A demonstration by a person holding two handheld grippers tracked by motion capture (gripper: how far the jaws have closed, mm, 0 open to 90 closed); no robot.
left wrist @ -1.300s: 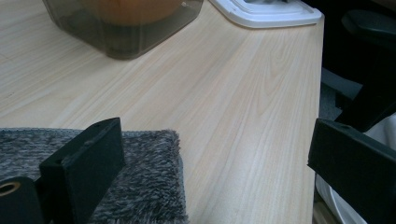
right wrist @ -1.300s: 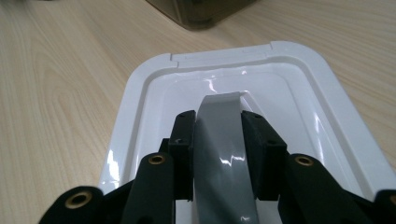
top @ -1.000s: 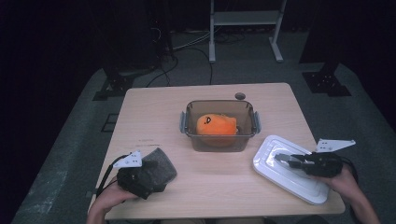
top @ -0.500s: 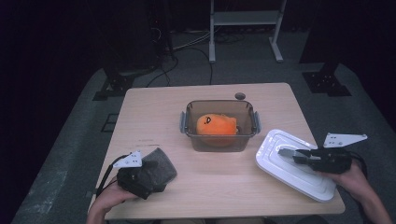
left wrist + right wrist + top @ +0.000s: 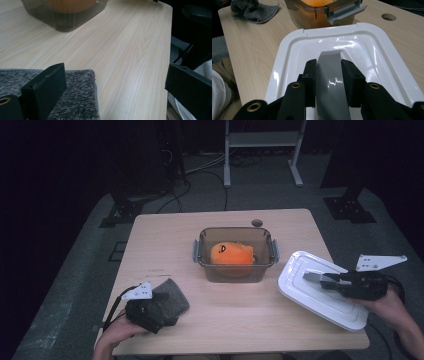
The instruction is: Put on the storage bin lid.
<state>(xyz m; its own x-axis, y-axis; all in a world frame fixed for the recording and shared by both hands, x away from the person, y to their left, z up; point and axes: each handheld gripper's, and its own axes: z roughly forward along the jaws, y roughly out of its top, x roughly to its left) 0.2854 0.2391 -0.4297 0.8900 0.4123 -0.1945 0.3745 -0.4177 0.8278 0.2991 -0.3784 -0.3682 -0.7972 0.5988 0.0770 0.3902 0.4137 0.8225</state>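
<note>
A white rectangular lid (image 5: 320, 295) hangs tilted over the table's right front corner. My right gripper (image 5: 320, 279) is shut on its grey handle (image 5: 332, 75), one pad on each side, as the right gripper view shows. A clear container (image 5: 235, 231) with grey side latches stands mid-table and holds an orange plush toy (image 5: 231, 255). My left gripper (image 5: 160, 307) rests at the front left on a grey fuzzy cloth (image 5: 172, 297). Its jaws stand wide open in the left gripper view, the left one over the cloth (image 5: 75, 100), with bare table between them.
A round cable hole (image 5: 257, 223) lies in the tabletop just behind the container. The table's edge runs close on the lid's right and front. Bare wood lies between the cloth and the lid. Dark floor, cables and stand legs are behind the table.
My right gripper has risen with the lid, which has come up off the table and now tilts. The left gripper and the cloth have stayed put.
</note>
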